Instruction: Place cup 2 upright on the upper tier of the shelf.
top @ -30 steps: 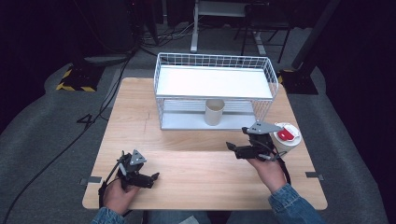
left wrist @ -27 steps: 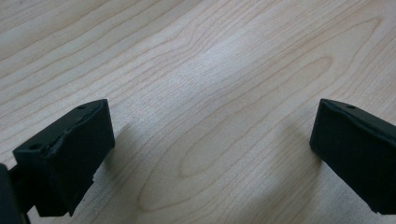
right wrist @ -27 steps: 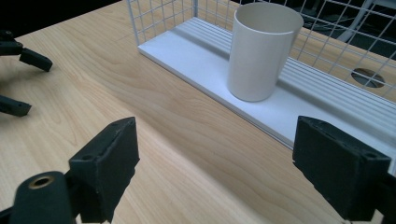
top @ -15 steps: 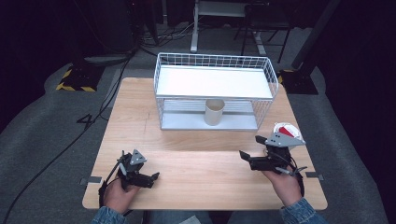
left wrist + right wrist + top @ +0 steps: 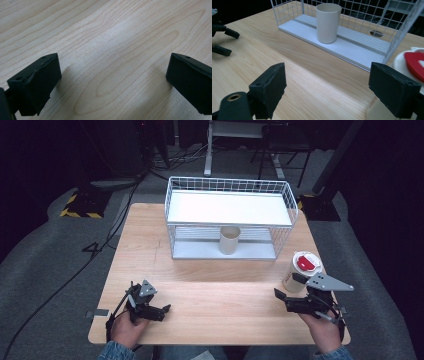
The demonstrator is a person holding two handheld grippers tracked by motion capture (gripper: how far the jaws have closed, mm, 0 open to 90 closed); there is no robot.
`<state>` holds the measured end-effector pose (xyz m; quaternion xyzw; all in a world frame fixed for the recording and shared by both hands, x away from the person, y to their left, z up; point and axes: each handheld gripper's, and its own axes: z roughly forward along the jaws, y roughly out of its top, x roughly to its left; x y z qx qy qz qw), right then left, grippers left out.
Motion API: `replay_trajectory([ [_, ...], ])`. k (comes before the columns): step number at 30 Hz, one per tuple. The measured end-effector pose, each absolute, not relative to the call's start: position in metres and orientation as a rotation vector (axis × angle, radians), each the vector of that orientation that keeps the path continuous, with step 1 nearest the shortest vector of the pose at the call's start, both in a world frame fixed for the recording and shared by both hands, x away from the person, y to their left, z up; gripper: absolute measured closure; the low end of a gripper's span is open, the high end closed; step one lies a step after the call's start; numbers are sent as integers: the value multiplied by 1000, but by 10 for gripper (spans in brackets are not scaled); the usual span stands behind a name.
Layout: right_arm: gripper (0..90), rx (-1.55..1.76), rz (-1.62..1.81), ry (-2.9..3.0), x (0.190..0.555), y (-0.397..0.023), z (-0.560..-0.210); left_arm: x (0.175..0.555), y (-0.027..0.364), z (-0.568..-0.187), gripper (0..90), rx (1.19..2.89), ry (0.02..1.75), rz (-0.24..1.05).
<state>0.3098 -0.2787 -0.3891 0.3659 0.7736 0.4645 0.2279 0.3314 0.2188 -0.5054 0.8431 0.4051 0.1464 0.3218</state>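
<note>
Fingers apart, empty on both grippers; right gripper view: red-lidded cup (image 5: 412, 65) just beside rt finger

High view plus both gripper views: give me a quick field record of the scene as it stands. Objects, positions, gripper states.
surface: wooden table
rack: white wire rack, two levels, far half of table
cup: beige cup upright on rack's lower shelf
container: white container with red lid upright on table, right of rack
left gripper: low over near-left table, jaws open, nothing between them
right gripper: near-right, beside container, jaws open, nothing between them
contact: whether right gripper touches the container cannot be told
</note>
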Motion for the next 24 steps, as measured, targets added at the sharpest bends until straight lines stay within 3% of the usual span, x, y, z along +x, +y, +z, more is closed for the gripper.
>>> replay_trajectory([
  [24, 150, 1159, 1131, 2012, 296, -339, -400, 331, 219, -505, 4, 2214, 1064, 386],
])
